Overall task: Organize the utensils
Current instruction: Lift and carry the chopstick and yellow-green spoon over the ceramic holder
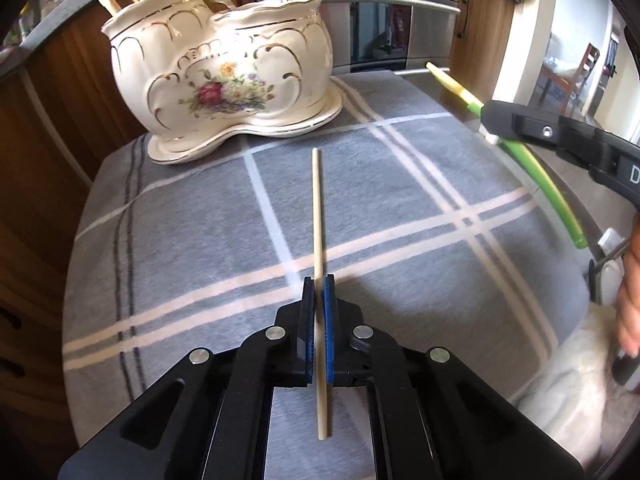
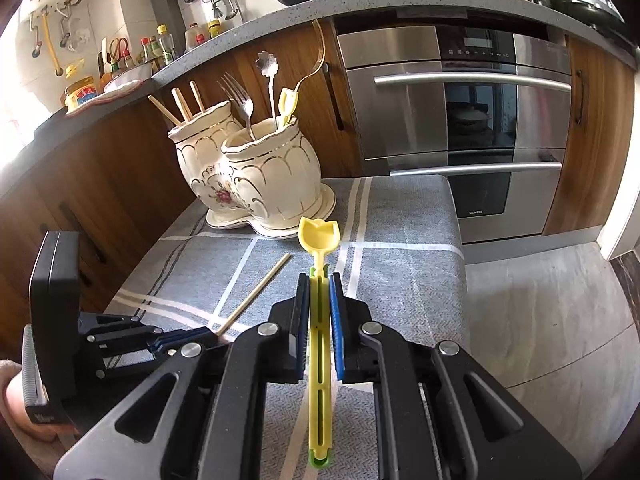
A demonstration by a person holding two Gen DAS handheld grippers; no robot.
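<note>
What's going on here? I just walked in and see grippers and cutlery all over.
A person is sorting utensils with two hand-held grippers. The left gripper is shut on a wooden chopstick low over the grey checked cloth. The right gripper is shut on a yellow-green tulip spoon. The cream floral holder at the back of the cloth already has chopsticks, forks and spoons standing in it. Neither held utensil has reached it yet.
</note>
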